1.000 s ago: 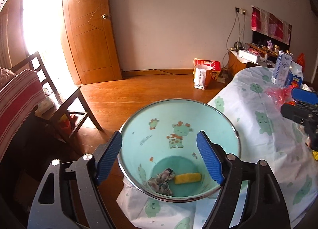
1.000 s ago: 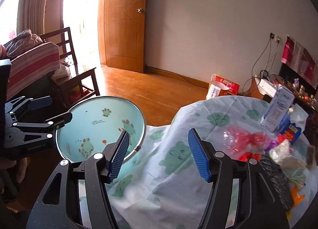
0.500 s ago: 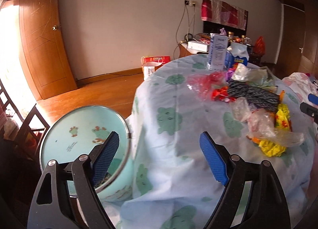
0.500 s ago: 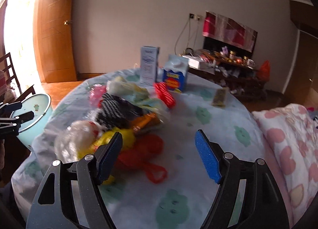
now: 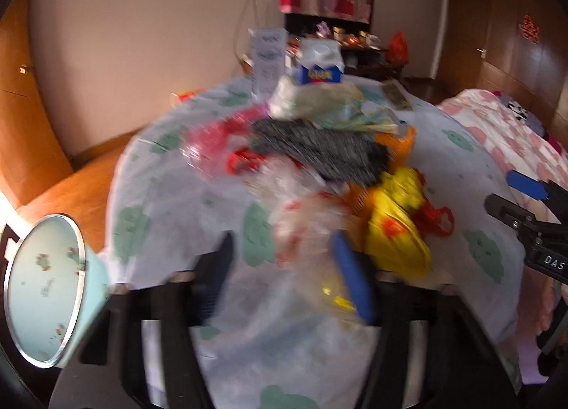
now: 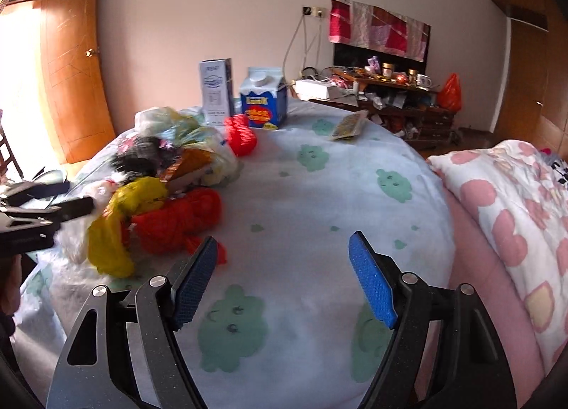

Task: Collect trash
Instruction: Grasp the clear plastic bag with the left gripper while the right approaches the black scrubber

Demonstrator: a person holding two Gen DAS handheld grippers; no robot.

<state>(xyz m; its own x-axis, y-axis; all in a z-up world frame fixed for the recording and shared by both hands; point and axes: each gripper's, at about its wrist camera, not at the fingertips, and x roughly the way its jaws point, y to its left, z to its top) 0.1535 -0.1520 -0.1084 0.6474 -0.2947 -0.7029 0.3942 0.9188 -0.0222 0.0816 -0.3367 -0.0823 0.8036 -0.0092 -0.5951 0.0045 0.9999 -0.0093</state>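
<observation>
Done: little | left: trash pile (image 5: 340,160) on table (image 6: 319,196), bin (image 5: 46,288) waiting | left gripper (image 5: 284,277) just closing around clear bag (image 5: 305,228), grip unclear | right gripper (image 6: 284,277) wide, empty

Daylight floods in past the wooden door (image 6: 76,64) on my left, blowing out that edge to white glare. My left view is smeared with motion blur; my fingers (image 5: 349,281) and the trash pile (image 5: 330,160) look soft. My right view is sharper. Both frames bow and darken at the corners.
</observation>
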